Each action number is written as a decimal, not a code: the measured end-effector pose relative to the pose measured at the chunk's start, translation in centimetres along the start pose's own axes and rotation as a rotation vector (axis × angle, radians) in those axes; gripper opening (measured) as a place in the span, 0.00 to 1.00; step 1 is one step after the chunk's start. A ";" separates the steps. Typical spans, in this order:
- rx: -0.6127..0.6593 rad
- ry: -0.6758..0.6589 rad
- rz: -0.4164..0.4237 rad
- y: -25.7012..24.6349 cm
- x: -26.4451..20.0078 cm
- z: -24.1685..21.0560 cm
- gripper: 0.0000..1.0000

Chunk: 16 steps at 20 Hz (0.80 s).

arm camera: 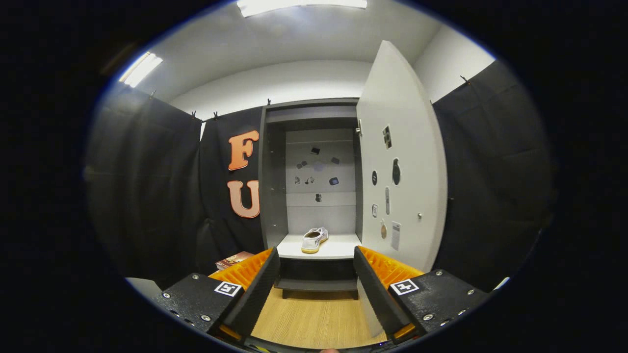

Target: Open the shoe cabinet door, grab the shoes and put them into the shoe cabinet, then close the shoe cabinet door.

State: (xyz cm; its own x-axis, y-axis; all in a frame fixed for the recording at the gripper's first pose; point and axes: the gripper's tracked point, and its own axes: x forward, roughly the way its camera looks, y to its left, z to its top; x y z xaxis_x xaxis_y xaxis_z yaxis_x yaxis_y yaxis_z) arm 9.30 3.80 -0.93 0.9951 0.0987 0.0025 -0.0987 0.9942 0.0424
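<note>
One shoe (314, 239) sits on the pale shelf (338, 249) inside the shoe cabinet (274, 196), at the centre of your view, just beyond your fingertips and framed by the gap between them; its heel faces you and its toe points toward the cabinet's back panel (320, 215). Your gripper (316, 267) is spread wide with nothing between its fingers, and the two fingers rise from the lower left and lower right of the frame, level with each other and aimed straight at the cabinet's opening. Each finger carries a small square black-and-white marker (228, 289) on its upper face, near the base; the pattern is a code, not words you can read. Small stickers and tags dot the back panel and the inner face of the cabinet door (407, 147), but they are too small to make out any brand or writing. That door stands swung open at the right of centre, its lower edge near your right finger. Wood-grain floor (314, 318) fills the bottom centre between the fingers and runs up to the cabinet's dark base. At lower left, just past the left finger's tip, a flat reddish printed item (234, 259) lies low beside the cabinet; its print is unreadable. Two ceiling lights (140, 68) glow at the top and upper left.
</note>
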 end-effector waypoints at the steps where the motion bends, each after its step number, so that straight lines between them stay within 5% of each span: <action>1: 0.003 0.003 0.001 -0.6 -0.4 -0.1 0.94; 16: -0.003 0.033 -0.204 -20.7 -2.9 0.9 0.94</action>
State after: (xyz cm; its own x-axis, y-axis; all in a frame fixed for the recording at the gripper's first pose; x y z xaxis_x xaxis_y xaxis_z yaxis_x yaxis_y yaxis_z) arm 8.44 -17.06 -0.90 0.9939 -0.1038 -0.0383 0.1052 0.9938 0.0355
